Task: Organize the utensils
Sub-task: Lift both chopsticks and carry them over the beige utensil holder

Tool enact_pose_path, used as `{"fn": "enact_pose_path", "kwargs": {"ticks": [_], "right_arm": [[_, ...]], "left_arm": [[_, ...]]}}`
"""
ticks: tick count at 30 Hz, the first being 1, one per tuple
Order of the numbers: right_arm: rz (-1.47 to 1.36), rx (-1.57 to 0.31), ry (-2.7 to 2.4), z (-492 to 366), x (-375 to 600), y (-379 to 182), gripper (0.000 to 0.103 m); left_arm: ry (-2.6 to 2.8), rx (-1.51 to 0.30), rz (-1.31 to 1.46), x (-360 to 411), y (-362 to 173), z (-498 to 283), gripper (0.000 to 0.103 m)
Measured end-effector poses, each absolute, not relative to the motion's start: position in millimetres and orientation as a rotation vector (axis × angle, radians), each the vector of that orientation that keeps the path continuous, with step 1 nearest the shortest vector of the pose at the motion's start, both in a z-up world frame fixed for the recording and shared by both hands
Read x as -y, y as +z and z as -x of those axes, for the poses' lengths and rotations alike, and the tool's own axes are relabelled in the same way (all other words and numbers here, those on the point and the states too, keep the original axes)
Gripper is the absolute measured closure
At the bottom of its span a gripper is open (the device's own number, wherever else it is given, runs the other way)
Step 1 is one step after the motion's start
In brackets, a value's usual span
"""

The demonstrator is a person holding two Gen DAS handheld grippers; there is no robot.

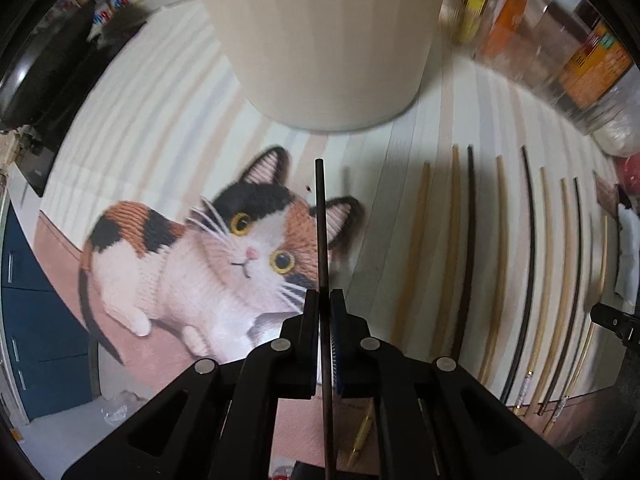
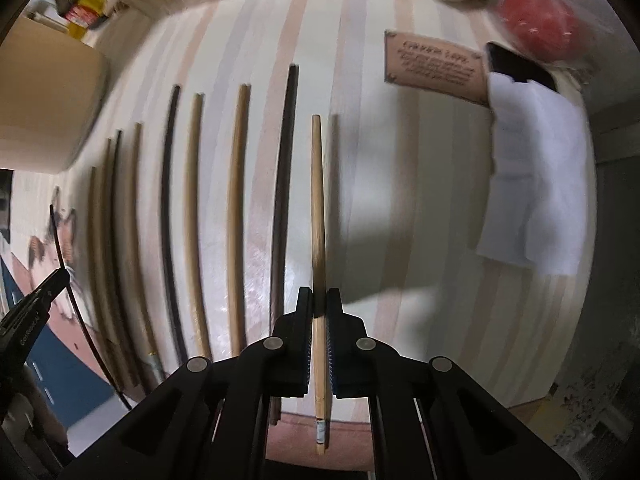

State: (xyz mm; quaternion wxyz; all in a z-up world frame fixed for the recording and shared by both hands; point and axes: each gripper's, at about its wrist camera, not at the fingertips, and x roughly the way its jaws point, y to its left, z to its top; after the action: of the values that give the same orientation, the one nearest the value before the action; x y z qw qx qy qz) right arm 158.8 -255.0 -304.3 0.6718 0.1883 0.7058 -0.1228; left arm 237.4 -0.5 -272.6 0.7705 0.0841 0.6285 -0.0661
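Striped tablecloth [image 2: 400, 200], slender bamboo chopstick [image 2: 317, 208]

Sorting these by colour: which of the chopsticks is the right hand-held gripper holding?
The light bamboo chopstick, clamped in the right hand-held gripper and raised; the other chopsticks lie flat on the striped mat.

Striped cat-print tablecloth [image 1: 168, 128] under chopsticks [image 2: 236, 208], cream container [image 1: 324, 40], white cloth [image 2: 532, 184].

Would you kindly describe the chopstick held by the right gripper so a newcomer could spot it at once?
Start at the striped tablecloth, where a row of chopsticks lies side by side. Just right of the row's last dark brown chopstick, the right gripper is shut on a light bamboo chopstick. Unlike its neighbours, it is gripped between black fingers rather than lying free.
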Motion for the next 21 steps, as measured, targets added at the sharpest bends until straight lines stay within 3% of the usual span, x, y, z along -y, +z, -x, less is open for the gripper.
{"fn": "enact_pose_path", "kwargs": {"ticks": [21], "right_arm": [[-0.297, -1.033, -0.192, -160.5, 174.2, -140.8, 0.096]], "left_arm": [[-0.175, -0.948, -0.011, -63.8, -117.3, -210.3, 0.101]]}}
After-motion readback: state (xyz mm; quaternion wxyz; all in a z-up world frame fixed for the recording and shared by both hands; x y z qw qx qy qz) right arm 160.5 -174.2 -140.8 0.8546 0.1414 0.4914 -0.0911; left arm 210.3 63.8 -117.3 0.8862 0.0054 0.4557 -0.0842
